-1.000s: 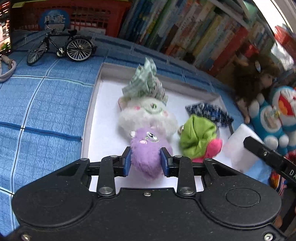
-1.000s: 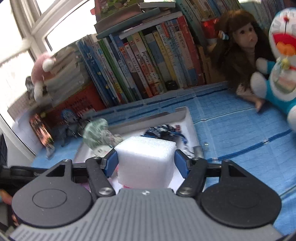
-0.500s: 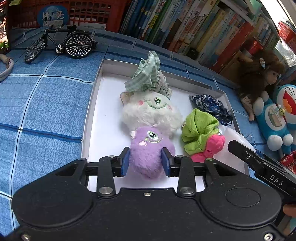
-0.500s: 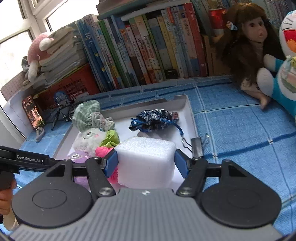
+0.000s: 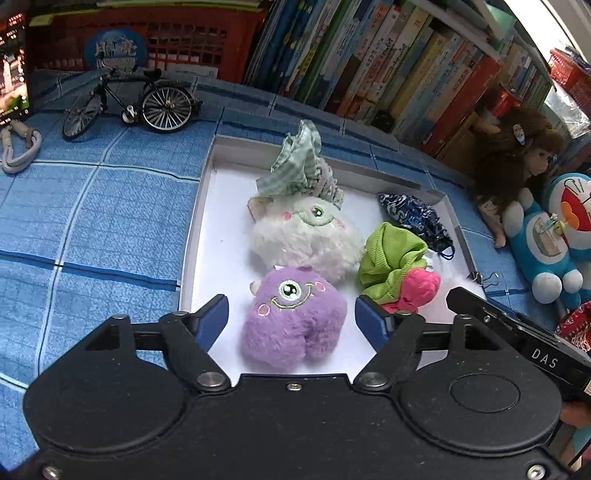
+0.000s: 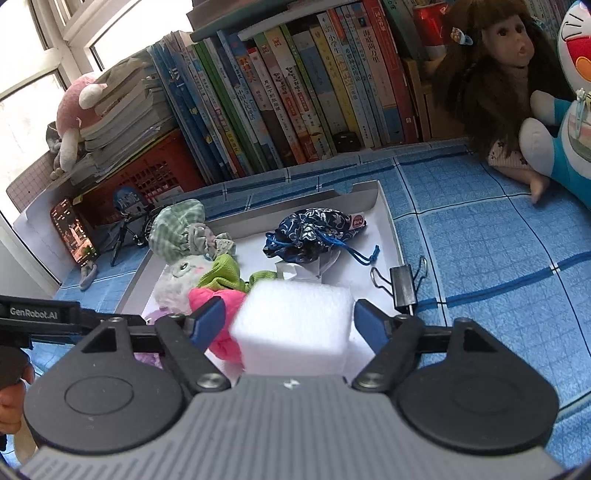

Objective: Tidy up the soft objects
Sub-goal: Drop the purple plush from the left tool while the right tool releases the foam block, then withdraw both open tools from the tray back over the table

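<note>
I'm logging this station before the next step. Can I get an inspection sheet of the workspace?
Surface: blue checked cloth bearing a white tray.
Job's things: purple plush, white plush, green cloth, pink plush, checked pouch, dark blue pouch and white foam cube, all in the tray.
Clutter: binder clip, model bicycle, phone.
Grippers: left gripper open around the purple plush, just opened; right gripper open around the cube, just opened.
Cables: white cord.
Surroundings: books, doll, red crate.
</note>
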A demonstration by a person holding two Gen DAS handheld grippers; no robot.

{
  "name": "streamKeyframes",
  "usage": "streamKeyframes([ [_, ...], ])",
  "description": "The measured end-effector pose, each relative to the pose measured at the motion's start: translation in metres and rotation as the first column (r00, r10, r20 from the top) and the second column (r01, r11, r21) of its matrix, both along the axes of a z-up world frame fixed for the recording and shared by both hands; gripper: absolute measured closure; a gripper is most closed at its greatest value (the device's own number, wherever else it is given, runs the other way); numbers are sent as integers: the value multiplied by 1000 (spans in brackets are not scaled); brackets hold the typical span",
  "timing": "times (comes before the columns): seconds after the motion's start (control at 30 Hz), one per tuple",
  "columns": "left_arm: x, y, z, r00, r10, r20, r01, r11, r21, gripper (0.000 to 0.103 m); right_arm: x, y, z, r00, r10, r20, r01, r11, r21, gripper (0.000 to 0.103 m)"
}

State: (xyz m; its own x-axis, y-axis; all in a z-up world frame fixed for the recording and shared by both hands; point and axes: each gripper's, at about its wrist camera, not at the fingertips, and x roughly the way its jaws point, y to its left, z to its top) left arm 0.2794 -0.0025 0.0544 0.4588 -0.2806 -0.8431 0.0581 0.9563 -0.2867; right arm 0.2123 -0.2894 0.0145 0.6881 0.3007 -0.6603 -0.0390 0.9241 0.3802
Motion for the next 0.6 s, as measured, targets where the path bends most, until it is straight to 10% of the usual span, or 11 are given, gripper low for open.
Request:
streamKeyframes([
  [0.6, -88, -21, 56, 968, -134, 214, 125, 991, 52, 25, -62, -10, 43, 991, 1, 136, -1, 1000, -2, 9],
])
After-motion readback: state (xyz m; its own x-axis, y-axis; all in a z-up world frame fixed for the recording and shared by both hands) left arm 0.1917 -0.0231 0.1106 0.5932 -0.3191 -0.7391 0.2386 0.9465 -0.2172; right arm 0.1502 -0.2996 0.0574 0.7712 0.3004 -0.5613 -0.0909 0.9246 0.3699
